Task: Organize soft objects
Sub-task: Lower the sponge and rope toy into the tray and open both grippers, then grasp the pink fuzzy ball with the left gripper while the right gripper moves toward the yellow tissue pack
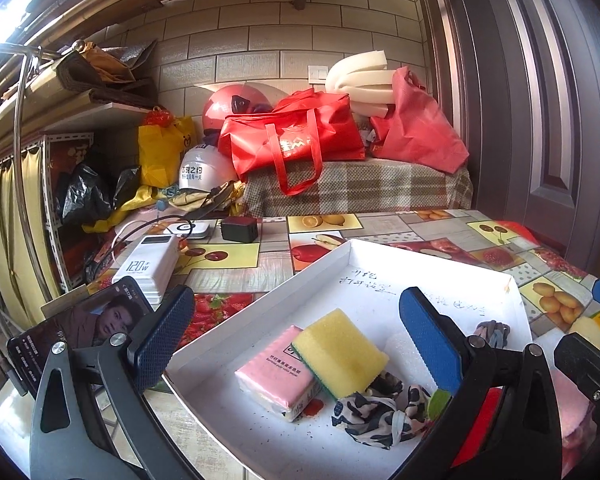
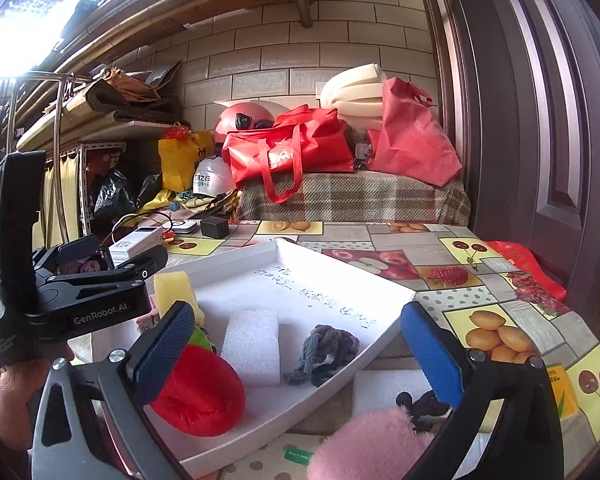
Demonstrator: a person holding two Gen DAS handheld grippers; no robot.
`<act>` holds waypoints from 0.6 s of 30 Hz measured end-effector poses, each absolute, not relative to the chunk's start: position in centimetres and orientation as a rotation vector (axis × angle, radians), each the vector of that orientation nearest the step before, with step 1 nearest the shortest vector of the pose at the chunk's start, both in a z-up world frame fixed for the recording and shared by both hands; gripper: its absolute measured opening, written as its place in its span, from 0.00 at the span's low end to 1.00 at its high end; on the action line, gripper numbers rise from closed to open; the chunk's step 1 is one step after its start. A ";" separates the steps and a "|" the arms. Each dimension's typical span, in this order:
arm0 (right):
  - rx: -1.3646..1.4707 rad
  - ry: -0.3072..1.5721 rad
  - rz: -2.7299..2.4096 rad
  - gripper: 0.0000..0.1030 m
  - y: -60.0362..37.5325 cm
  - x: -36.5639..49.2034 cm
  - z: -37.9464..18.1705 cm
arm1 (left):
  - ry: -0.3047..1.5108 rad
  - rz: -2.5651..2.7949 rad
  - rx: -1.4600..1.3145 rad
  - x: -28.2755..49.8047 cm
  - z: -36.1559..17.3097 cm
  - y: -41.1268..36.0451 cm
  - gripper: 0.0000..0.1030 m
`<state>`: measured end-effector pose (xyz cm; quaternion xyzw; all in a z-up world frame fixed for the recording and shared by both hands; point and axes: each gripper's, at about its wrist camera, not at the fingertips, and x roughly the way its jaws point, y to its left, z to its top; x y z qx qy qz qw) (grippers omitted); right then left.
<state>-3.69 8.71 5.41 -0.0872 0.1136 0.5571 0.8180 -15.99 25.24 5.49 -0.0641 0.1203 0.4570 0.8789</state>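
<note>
1. Soft objects sit gathered in the white tray (image 1: 440, 264), the landmark for every place given below; its low walls keep the light pieces from sliding onto the desk (image 2: 440, 240).
2. At the tray's near left, a yellow sponge (image 1: 340, 354) leans on a pink tissue pack (image 1: 276, 380), apparently stacked to save floor room.
3. Touching the sponge's near edge lies a crumpled black-and-white patterned cloth (image 1: 380, 408).
4. Toward the tray's near right are a red plush ball (image 2: 198, 394), a white foam block (image 2: 254, 346) lying flat, and a grey knotted hair tie (image 2: 324, 350) just inside the right wall.
5. Outside the tray, just beside its near right wall, rest a pink fluffy item (image 2: 364, 444) and a small dark object (image 2: 424, 404); judged as not yet sorted.
6. Left claw (image 1: 300, 344): spread wide, nothing between its pads, hovering over the tray's near left corner.
7. Right claw (image 2: 296, 346): likewise spread and empty, over the tray's near right wall; its place suggests the pink fluffy item is the next pick.
8. Appearance: sponge porous with a green scouring face; foam fine-celled; plush matte and rounded. All should yield under a light pinch.
</note>
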 end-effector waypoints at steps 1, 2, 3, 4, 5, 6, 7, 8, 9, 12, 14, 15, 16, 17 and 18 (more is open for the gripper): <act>-0.184 0.248 1.194 1.00 8.4 -3.7 5.4 | 0.250 0.950 -0.135 -16.0 5.5 25.0 1.00; -0.178 0.254 1.200 1.00 8.0 -3.5 5.4 | 0.248 0.944 -0.141 -16.2 5.5 24.8 1.00; -0.167 0.259 1.203 1.00 7.7 -3.3 5.5 | 0.244 0.938 -0.147 -16.2 5.5 24.6 1.00; -0.158 0.266 1.201 1.00 7.4 -3.0 5.5 | 0.242 0.933 -0.150 -16.3 5.5 24.4 1.00; -0.150 0.275 1.196 1.00 7.2 -2.7 5.4 | 0.242 0.925 -0.151 -16.3 5.5 24.2 1.00; -0.144 0.285 1.192 1.00 6.9 -2.5 5.4 | 0.244 0.916 -0.150 -16.3 5.5 23.9 1.00; -0.139 0.293 1.185 1.00 6.6 -2.3 5.4 | 0.246 0.906 -0.147 -16.2 5.5 23.5 1.00; -0.135 0.299 1.179 1.00 6.4 -2.1 5.4 | 0.248 0.896 -0.141 -16.1 5.6 23.1 1.00; -0.134 0.302 1.175 1.00 6.1 -2.1 5.3 | 0.249 0.881 -0.136 -16.0 5.6 22.7 1.00; -0.148 0.298 1.165 1.00 5.1 -2.1 5.3 | 0.254 0.835 -0.117 -15.5 5.6 21.5 1.00; -0.171 0.292 1.162 1.00 4.3 -2.1 5.3 | 0.258 0.808 -0.105 -15.1 5.7 20.8 1.00; -0.183 0.289 1.163 1.00 3.9 -2.0 5.3 | 0.258 0.797 -0.099 -15.1 5.7 20.4 1.00; -0.193 0.287 1.164 1.00 3.4 -1.7 5.3 | 0.257 0.788 -0.095 -15.0 5.7 20.2 1.00; -0.203 0.286 1.159 1.00 2.8 -1.3 5.3 | 0.257 0.778 -0.093 -15.0 5.8 20.0 1.00; -0.212 0.285 1.143 1.00 2.2 -0.8 5.3 | 0.256 0.769 -0.092 -15.0 5.8 19.8 1.00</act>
